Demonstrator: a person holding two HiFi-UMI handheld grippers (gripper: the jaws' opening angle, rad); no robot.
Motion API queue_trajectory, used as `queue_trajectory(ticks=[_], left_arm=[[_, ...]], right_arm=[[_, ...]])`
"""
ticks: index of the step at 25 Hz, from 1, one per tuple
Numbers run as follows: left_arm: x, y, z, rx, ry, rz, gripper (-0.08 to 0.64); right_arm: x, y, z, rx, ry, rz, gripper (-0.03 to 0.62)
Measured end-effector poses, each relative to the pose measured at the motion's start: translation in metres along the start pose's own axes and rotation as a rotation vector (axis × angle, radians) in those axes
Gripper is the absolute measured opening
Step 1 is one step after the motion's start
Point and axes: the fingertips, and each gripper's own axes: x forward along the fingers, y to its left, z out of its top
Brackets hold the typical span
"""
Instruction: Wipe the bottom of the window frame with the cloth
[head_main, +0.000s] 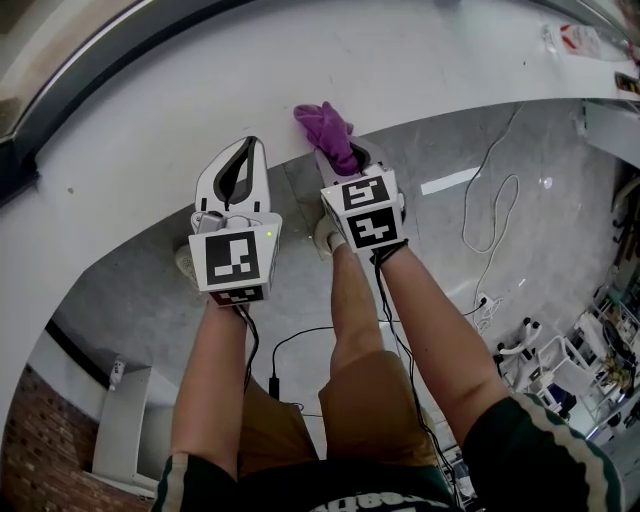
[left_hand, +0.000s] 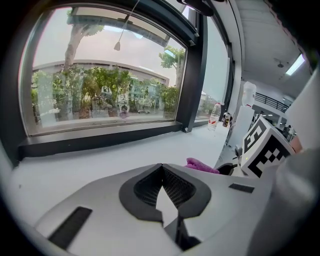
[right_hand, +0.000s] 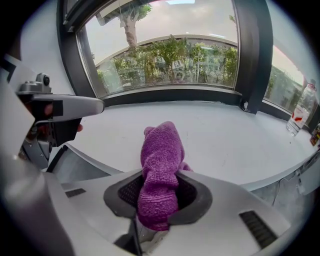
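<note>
Two grippers over white sill (right_hand: 225, 140). Right gripper (right_hand: 159, 200) fingers pinch purple cloth (right_hand: 161, 155), its lower end hidden; left gripper (left_hand: 162, 180) fingers pressed together, empty. Window frame (right_hand: 170, 96) at 12 o'clock; trees (right_hand: 175, 60) beyond, gripper views only.

**Head view:** the marker cube of your right gripper (head_main: 352, 165) covers the lower end of the cloth (head_main: 325, 125), and both cubes cover your hands. The window frame (head_main: 15, 170) shows only as a dark strip cut off by the left edge.

**Left gripper view:** the body of your left gripper (left_hand: 162, 192) hides all but a purple sliver of the cloth.

**Right gripper view:** the cloth's tail is lost between the jaws. The label on the bottle (right_hand: 300, 112) is too small to read.
</note>
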Motion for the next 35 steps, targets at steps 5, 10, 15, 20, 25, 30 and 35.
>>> queue_trajectory(ticks=[5, 10, 15, 20, 25, 30, 35], left_arm=[[-0.012, 0.014, -0.004, -0.013, 0.002, 0.013, 0.009], [-0.025, 0.034, -0.010, -0.029, -0.003, 0.034, 0.009], [-0.037, 0.050, -0.008, -0.043, -0.022, 0.050, 0.009], [-0.051, 0.068, -0.016, -0.059, -0.023, 0.073, 0.009], [-0.063, 0.082, -0.020, -0.070, -0.033, 0.085, 0.009], [-0.077, 0.096, -0.025, -0.074, -0.040, 0.097, 0.009], [-0.090, 0.110, -0.030, -0.088, -0.049, 0.113, 0.009]], right_arm=[[0.005, 0.020, 0.001, 0.004, 0.005, 0.026, 0.121], [0.009, 0.046, 0.005, -0.008, 0.011, 0.052, 0.121], [0.015, 0.065, 0.010, -0.021, 0.016, 0.055, 0.121], [0.019, 0.079, 0.013, -0.033, 0.023, 0.045, 0.121], [0.021, 0.085, 0.015, -0.054, 0.032, 0.004, 0.121], [0.022, 0.094, 0.016, -0.072, 0.043, -0.025, 0.121], [0.026, 0.114, 0.019, -0.088, 0.049, -0.016, 0.121]])
